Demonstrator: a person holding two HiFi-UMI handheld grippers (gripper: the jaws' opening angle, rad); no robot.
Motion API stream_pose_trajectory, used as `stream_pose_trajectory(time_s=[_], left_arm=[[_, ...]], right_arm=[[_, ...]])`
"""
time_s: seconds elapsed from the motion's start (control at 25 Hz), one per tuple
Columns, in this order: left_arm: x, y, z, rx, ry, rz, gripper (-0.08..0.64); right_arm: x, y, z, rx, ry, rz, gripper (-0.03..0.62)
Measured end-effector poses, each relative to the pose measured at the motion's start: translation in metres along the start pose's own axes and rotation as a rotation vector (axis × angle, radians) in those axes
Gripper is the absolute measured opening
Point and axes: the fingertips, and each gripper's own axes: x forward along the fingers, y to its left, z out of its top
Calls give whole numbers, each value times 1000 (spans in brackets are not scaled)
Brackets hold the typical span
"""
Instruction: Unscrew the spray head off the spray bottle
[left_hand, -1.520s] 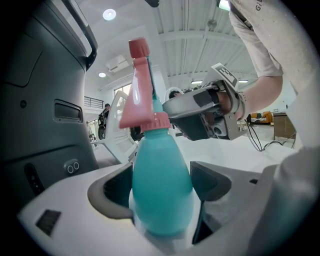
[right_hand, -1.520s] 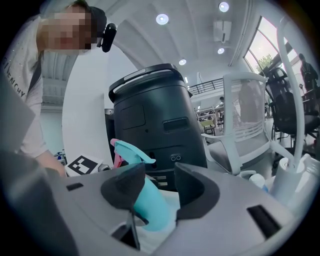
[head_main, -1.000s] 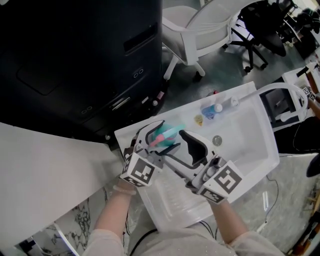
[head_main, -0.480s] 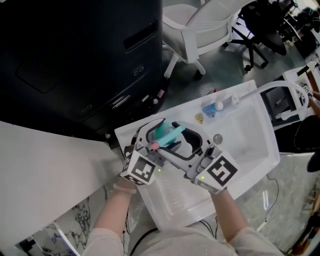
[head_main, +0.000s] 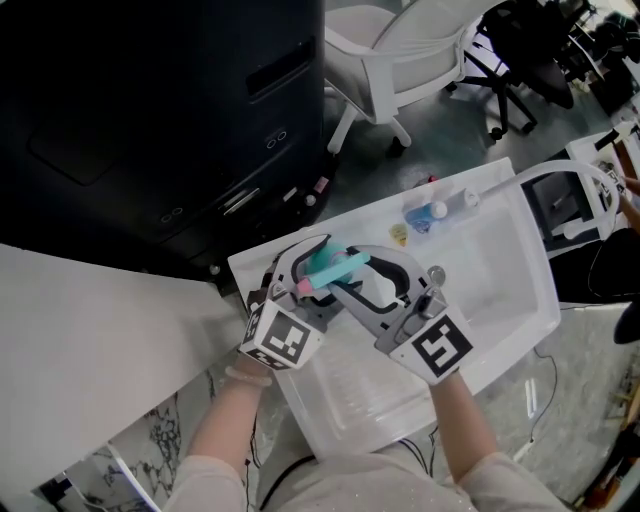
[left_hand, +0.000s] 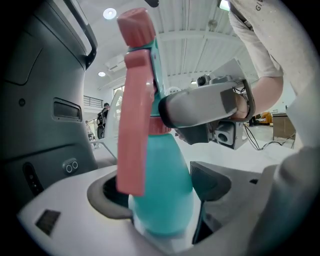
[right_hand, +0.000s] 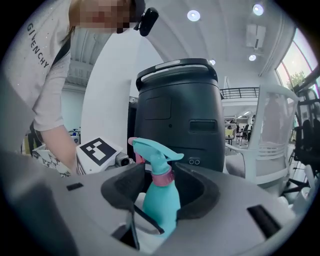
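head cam sitting above and behind both grippers, looking steeply down, far enough back to be taking in the left gripper (head_main: 318, 270), the right gripper (head_main: 342, 272) and the whole white tray (head_main: 500, 270) under them
left gripper cam riding behind its own jaws, looking along them, sitting very close: spray bottle (left_hand: 160, 190) filling mid-frame, right gripper crossing just beyond it
right gripper cam riding behind its jaws, facing the black cabinet (right_hand: 177, 110) ahead, catching the spray head (right_hand: 152, 150) dead centre and the left gripper off to its left
all three sharing the bottle
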Motion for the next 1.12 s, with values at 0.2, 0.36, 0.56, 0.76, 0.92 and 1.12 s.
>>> stream_pose_trajectory(time_s=[0.2,0.36,0.56,0.76,0.92,1.12], left_arm=[[1,0,0,-1,0,2,351],[1,0,0,1,2,3,351],[2,0,-1,1,3,5,351],[2,-1,0,2,3,9,351],[2,0,-1,2,3,11,351],[2,-1,-1,4,5,13,351]], right_arm=[[9,-2,3,-30,-20,-128,203],[10,-6,6,-24,-59,-185,159],[9,-7,4,-1,-69,-157,156],[7,-4,6,-22,-113,-61,156],[5,-5,12,-24,-155,35,155],[3,-5,21,0,-168,45,155]])
